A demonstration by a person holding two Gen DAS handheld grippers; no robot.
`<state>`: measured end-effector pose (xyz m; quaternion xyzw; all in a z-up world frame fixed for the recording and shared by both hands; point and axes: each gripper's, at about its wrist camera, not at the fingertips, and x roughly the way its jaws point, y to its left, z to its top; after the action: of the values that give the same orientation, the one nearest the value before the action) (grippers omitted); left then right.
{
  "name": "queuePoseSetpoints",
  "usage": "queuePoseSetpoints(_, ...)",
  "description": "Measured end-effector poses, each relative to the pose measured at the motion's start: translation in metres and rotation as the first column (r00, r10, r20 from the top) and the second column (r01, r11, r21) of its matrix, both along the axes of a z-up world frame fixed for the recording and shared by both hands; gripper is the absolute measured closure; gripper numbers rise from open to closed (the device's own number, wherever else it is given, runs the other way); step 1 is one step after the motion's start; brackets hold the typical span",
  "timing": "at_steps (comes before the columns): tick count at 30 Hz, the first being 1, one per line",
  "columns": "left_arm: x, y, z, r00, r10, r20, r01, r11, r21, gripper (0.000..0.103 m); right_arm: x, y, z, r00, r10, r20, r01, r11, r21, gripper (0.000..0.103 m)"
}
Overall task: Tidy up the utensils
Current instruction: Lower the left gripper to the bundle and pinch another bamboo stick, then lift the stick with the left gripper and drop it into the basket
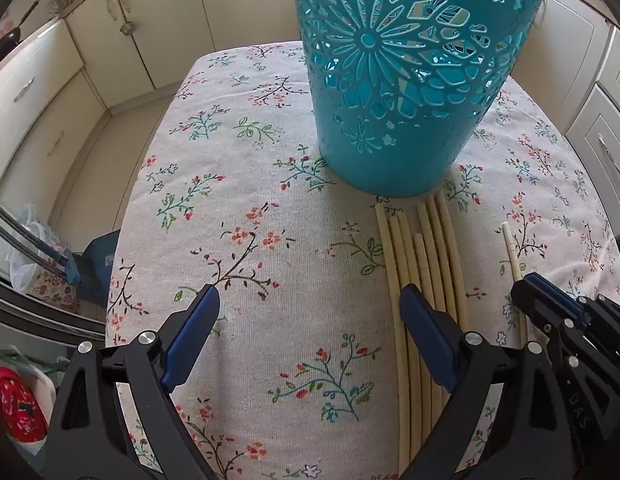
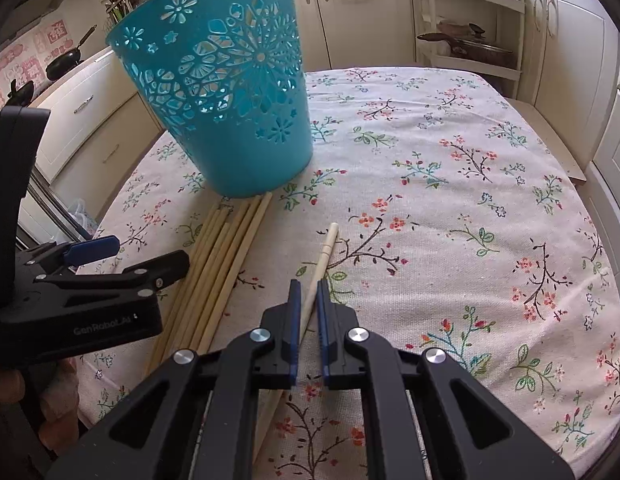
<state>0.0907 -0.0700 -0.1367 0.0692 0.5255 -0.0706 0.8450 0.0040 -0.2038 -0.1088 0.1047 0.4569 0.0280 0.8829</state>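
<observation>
On left gripper (image 2: 125, 258) body, "GenRobot.AI" print showing, fingers spreading wide. Right gripper (image 2: 305, 300) pinching lone chopstick (image 2: 324, 254). Chopstick bundle (image 2: 217, 264) lying near teal basket (image 2: 221, 92), contents hidden, on floral tablecloth (image 2: 450, 208).

Basket (image 2: 229, 92) ahead; open cloth (image 2: 450, 208) rightward

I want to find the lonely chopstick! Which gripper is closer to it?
Right. The right gripper straddles the single chopstick; the left gripper hangs open beside the chopstick bundle.

The basket's (image 1: 410, 80) rim is cut off; chopsticks' (image 1: 418, 280) near ends hidden.
</observation>
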Motion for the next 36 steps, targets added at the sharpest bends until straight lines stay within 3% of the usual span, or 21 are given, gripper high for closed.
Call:
queuePoseSetpoints(7,0.003,0.0,-0.003,1.0,-0.008,-0.001,0.008,1.0,-0.012,0.018,-0.001,0.0,0.0,1.0,-0.002,0.006,0.002,1.0,0.006,0.094)
queuePoseSetpoints(10,0.002,-0.002,-0.001,1.0,-0.031,0.007,0.031,0.999,-0.035,0.031,0.0,-0.001,-0.001,1.0,-0.004,0.008,0.004,1.0,0.01,0.094)
queuePoseSetpoints(13,-0.001,-0.007,0.002,0.998,-0.062,0.019,0.063,0.997,-0.044,0.052,0.002,-0.003,-0.001,1.0,-0.008,0.013,0.008,1.0,0.015,0.094)
queuePoseSetpoints(15,-0.003,-0.01,0.004,0.997,-0.079,0.021,0.08,0.995,-0.051,0.081,0.003,-0.004,-0.002,1.0,-0.013,0.02,0.013,1.0,0.025,0.094)
queuePoseSetpoints(17,-0.003,-0.012,0.005,0.996,-0.094,0.007,0.094,0.993,-0.069,0.094,0.003,-0.005,-0.002,1.0,-0.014,0.027,0.014,0.999,0.029,0.094)
queuePoseSetpoints(24,-0.007,0.004,0.018,0.992,-0.124,-0.032,0.119,0.984,-0.133,0.098,0.004,-0.006,-0.003,0.999,-0.017,0.031,0.016,0.999,0.044,0.094)
queuePoseSetpoints(29,-0.016,0.042,0.074,0.993,-0.121,0.019,0.122,0.966,-0.226,0.098,0.002,-0.008,-0.003,0.999,-0.018,0.032,0.016,0.998,0.053,0.094)
queuePoseSetpoints(33,-0.019,0.063,0.148,0.985,-0.103,0.139,0.141,0.942,-0.305,0.098,0.002,-0.01,-0.004,0.999,-0.019,0.032,0.017,0.998,0.068,0.094)
queuePoseSetpoints(36,-0.012,0.059,0.203,0.958,-0.088,0.273,0.182,0.922,-0.342,0.098,0.002,-0.011,-0.004,0.999,-0.019,0.032,0.016,0.997,0.074,0.094)
